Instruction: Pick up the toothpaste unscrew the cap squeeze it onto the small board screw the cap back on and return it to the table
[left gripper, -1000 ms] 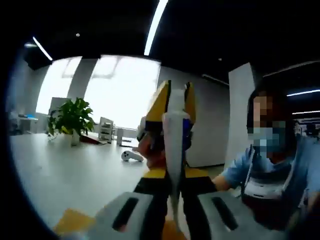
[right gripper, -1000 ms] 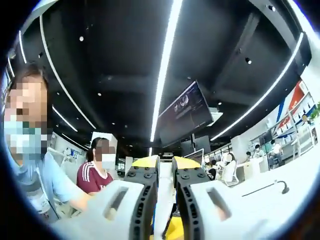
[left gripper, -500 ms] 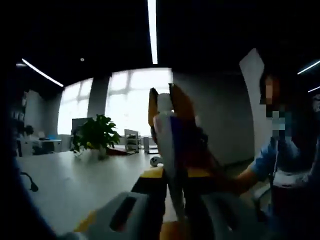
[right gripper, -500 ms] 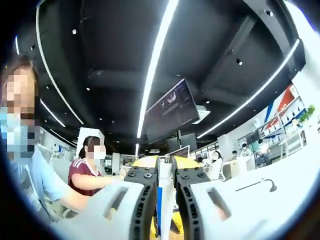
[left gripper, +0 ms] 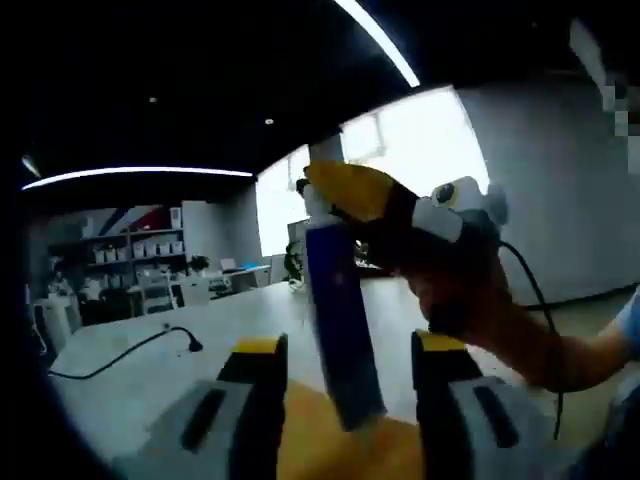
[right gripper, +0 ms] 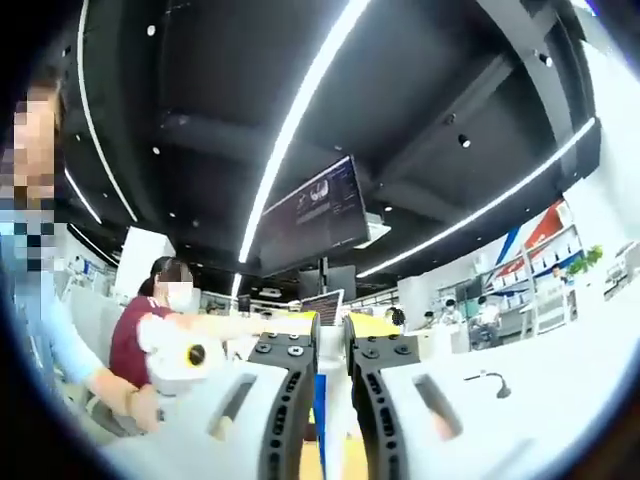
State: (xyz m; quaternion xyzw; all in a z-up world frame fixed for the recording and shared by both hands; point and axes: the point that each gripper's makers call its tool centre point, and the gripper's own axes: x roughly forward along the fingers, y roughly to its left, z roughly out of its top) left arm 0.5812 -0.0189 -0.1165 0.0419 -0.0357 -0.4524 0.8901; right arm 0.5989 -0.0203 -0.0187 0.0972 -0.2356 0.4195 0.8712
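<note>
The toothpaste tube, blue with a white upper end, stands upright between the two yellow-tipped jaws of my left gripper. Those jaws are wide apart and do not touch it. My right gripper reaches in from the right, held by a hand, and its yellow jaws clamp the tube's top, hiding the cap. In the right gripper view my right gripper is shut, with the tube seen edge-on as a thin blue and white strip between its jaws. The left gripper shows at the lower left there.
A white table spreads below, with a black cable lying on it. A person in a dark red top sits beyond the grippers. A dark screen hangs from the ceiling. Shelves line the far wall.
My left gripper's jaws have spread apart and let go of the tube, which the right gripper's yellow jaws still hold at the top. Both views have swung round.
</note>
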